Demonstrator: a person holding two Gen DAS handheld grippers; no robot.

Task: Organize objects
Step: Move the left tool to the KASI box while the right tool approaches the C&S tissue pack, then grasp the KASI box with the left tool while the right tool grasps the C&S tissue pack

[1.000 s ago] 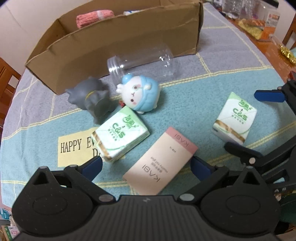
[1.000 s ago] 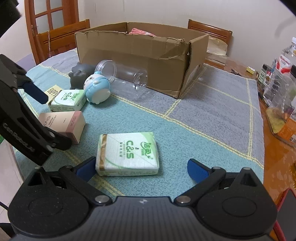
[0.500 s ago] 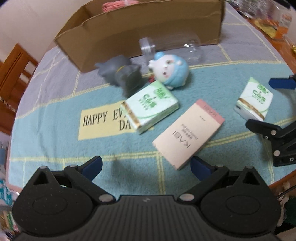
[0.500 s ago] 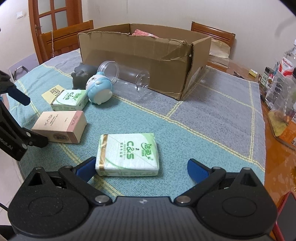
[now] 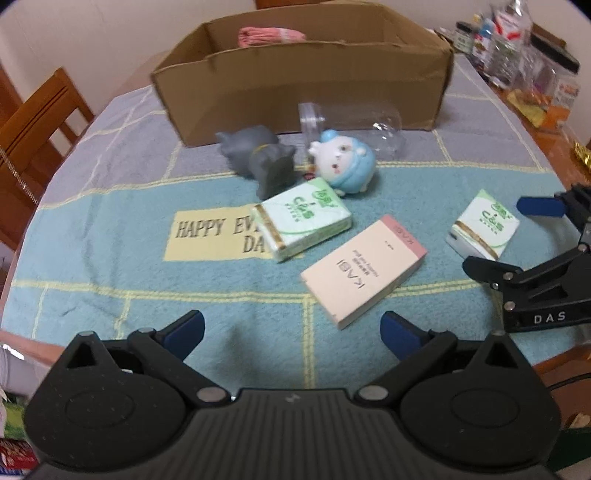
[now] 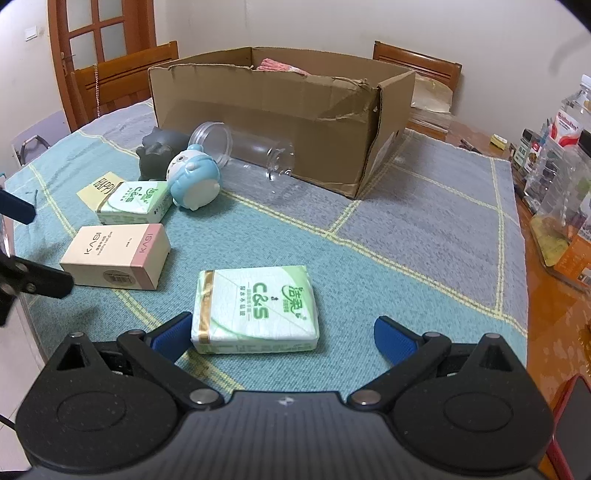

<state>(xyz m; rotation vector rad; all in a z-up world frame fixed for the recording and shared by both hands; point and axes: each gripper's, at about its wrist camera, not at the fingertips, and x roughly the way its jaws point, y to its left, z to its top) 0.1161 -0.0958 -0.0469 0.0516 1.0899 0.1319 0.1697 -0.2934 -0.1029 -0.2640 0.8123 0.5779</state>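
tissue pack [image 6: 255, 308]: lies flat on the cloth, between my right gripper [image 6: 282, 338] pads, its left edge just beside the left pad.
right gripper: spread wide, gripping nothing.
left gripper [image 5: 291, 330]: wide open too, empty; i have pulled it back from the kasi box [image 5: 364, 269], which now sits ahead of the tips.
meaning: nothing picked yet; the pack looks like my first grab.
cardboard box [image 6: 280, 122]: the left view shows pink cloth [image 5: 271, 36] inside more fully.

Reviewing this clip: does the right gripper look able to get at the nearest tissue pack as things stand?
Probably yes. The right gripper is open, the tissue pack lies flat between its fingers, and nothing lies between them; the pink box sits apart, off to the left.
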